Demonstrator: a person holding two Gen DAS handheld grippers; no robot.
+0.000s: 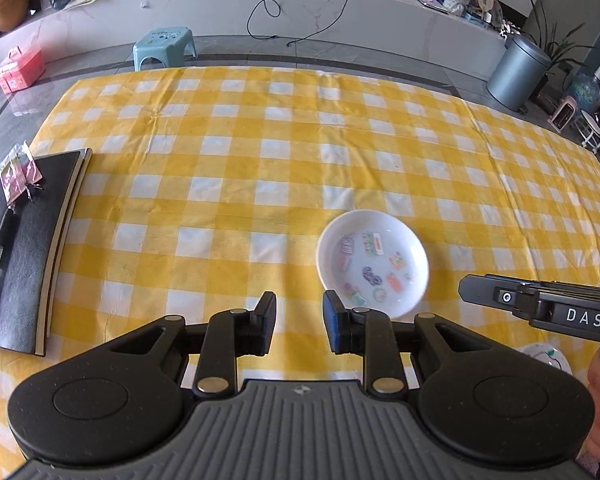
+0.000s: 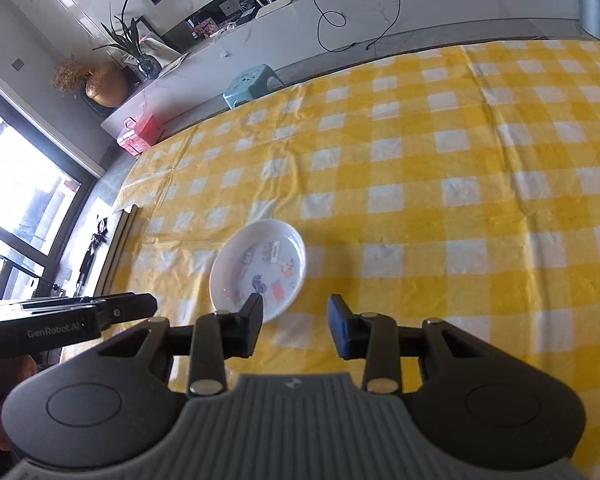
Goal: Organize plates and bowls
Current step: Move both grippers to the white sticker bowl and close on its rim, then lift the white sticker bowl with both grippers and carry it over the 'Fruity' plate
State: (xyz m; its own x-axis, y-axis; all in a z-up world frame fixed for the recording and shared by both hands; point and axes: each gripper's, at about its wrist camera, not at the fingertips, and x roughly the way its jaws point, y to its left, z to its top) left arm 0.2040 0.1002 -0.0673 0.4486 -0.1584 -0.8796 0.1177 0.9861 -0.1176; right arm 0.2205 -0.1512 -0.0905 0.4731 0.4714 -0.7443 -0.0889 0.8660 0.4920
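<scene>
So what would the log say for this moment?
left gripper: open, empty | right gripper: open, empty | white plate: on checkered tablecloth, untouched

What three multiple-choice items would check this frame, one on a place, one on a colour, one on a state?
1. Where does the black notebook lie?
A. At the left edge of the tablecloth
B. Inside the white plate
C. On the blue stool

2. What colour is the checked tablecloth?
A. Red and white
B. Yellow and white
C. Green and black

3. What state is the left tool in?
A. Shut on the plate
B. Shut on the notebook
C. Open, holding nothing

Answers:
1. A: the left wrist view shows the notebook at the cloth's left edge, a pen on top.
2. B: both views show yellow and white squares.
3. C: a clear gap shows between its fingers, and the white plate sits on the cloth beyond them; the right tool is open too.
</scene>
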